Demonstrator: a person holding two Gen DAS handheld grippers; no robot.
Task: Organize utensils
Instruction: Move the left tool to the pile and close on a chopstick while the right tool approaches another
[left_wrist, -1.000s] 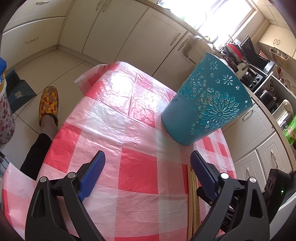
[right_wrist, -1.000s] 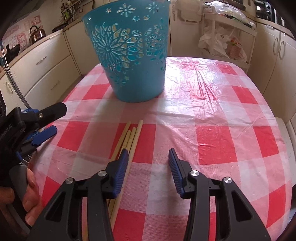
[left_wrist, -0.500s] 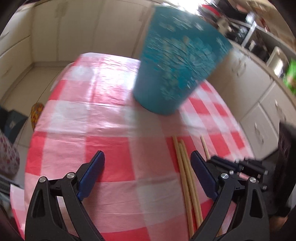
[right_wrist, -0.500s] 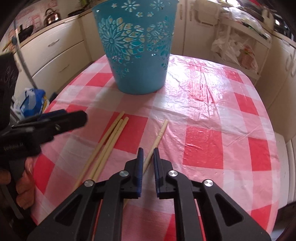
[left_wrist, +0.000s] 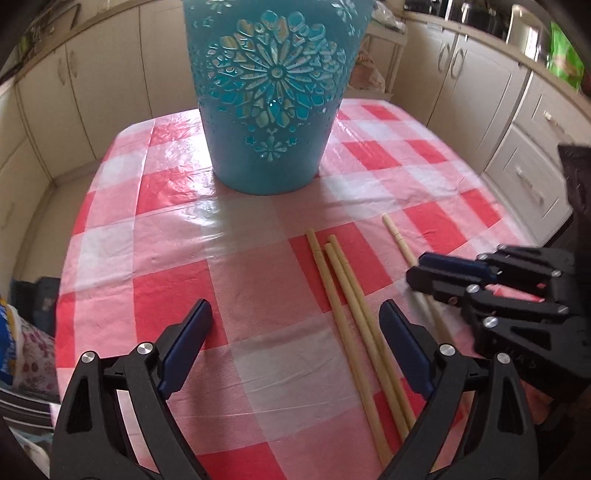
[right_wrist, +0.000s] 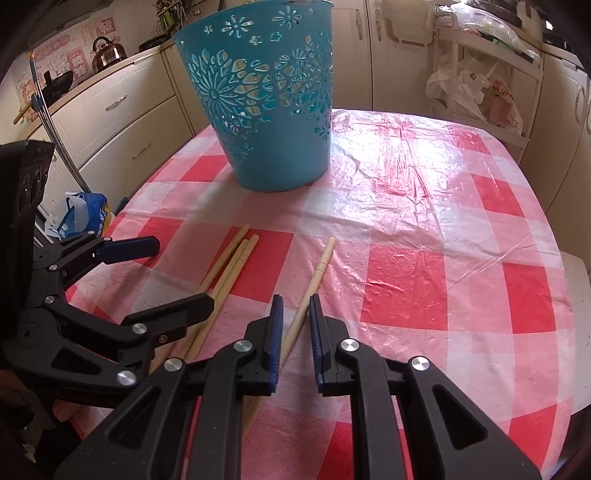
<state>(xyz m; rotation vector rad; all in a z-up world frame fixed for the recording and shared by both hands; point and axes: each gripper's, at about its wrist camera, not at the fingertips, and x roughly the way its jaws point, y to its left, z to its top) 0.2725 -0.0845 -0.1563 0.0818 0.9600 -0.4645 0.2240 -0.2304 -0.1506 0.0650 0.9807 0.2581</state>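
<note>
Both views are fisheye cameras that sit just behind their own jaws and look forward and steeply down onto the checked counter from close above. The left wrist view has the left gripper along its lower edge and faces the teal basket at upper centre, with the right gripper entering at its right edge. The right wrist view has the right gripper at lower centre, the left gripper at its left edge, and the basket at upper left. Both views share the basket, the checked cloth, the three chopsticks lying together and the single chopstick.
</note>
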